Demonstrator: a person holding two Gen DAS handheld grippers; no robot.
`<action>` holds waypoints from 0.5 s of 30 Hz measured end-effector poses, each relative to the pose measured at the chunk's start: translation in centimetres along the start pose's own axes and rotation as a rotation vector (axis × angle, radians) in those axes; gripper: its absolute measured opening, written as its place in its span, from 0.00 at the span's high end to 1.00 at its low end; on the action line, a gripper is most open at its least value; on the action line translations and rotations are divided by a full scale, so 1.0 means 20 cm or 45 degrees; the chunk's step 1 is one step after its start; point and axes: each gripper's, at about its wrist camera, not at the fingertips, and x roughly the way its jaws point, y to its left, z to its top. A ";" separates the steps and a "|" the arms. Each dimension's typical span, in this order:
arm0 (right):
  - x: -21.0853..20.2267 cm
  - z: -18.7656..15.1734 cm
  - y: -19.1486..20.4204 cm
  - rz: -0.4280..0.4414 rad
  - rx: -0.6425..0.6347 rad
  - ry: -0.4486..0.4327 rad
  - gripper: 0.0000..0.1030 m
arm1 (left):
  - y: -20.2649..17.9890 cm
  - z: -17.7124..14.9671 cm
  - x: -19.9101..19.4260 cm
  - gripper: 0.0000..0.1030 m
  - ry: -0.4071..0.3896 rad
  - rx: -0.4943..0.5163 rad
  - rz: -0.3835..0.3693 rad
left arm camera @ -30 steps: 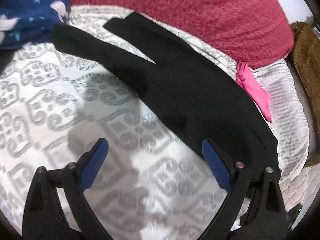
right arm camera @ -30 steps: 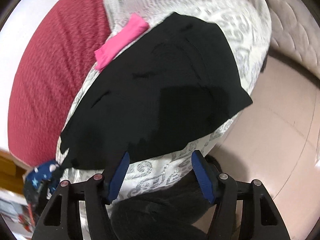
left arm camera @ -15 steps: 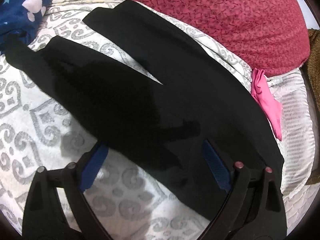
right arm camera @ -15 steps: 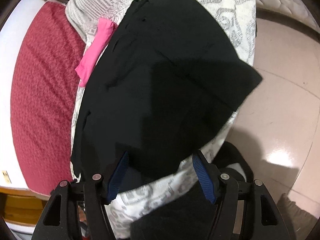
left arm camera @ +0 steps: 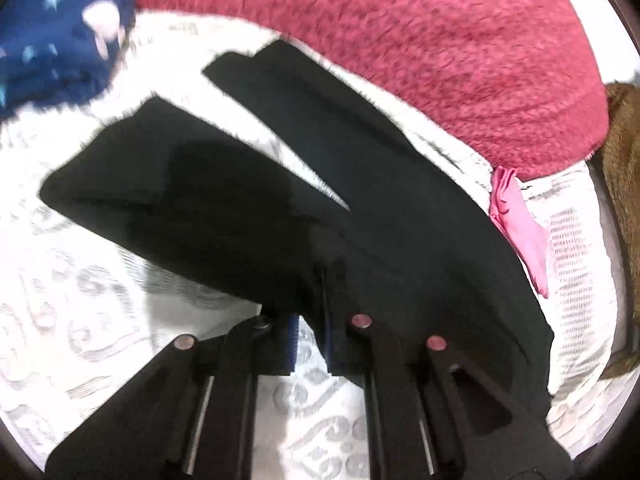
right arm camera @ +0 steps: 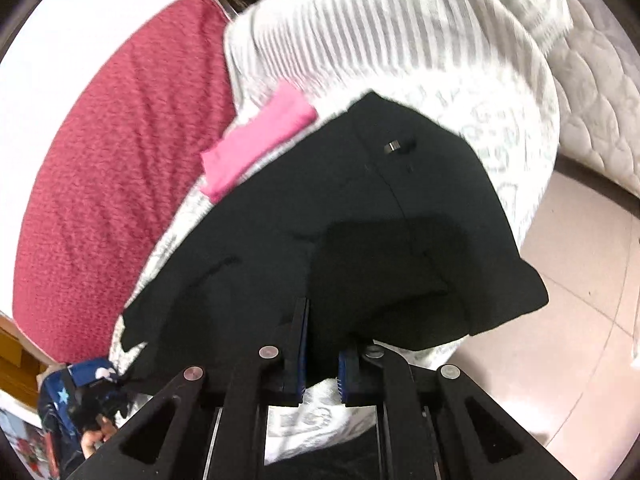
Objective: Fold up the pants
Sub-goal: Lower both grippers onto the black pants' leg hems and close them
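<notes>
Now both grippers have just clamped onto the black pants (left arm camera: 248, 200): left gripper (left arm camera: 310, 280) and right gripper (right arm camera: 322, 320) each pinch its near edge, mid-frame on the patterned bed cover (left arm camera: 80, 320).

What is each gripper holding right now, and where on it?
Both have just closed on the black pants: left gripper on the near leg's edge, right gripper on the near edge.

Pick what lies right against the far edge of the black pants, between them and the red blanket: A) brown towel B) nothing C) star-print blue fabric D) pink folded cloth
D: the pink folded cloth sits at the far edge of the black pants, below the red blanket.
</notes>
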 end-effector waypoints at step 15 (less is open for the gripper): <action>-0.08 0.36 0.28 0.033 -0.138 -0.154 0.90 | -0.40 0.30 -0.26 0.89 -0.124 0.228 0.089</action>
